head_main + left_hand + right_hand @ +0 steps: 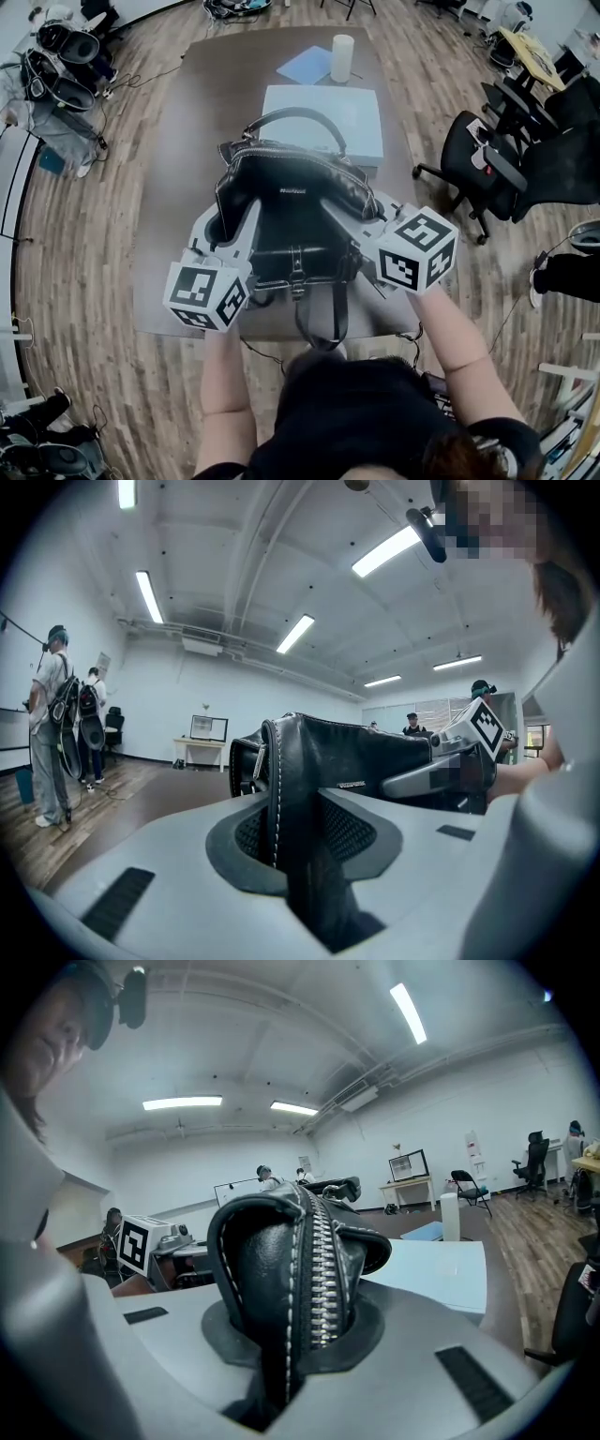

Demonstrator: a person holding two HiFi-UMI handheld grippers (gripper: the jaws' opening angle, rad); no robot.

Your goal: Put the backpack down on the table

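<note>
A black leather backpack with a silver zip and a top handle hangs over the near part of the brown table, its straps dangling toward me. My left gripper is shut on the bag's left edge, a stitched leather fold pinched between its pads. Clamped on the right side, my right gripper is shut on a fold with the zip running through it. Whether the bag's bottom touches the table is hidden.
A pale blue box lies on the table just beyond the bag, with a blue sheet and a white cylinder farther back. Black office chairs stand at the right. Bags and gear sit on the floor at the left.
</note>
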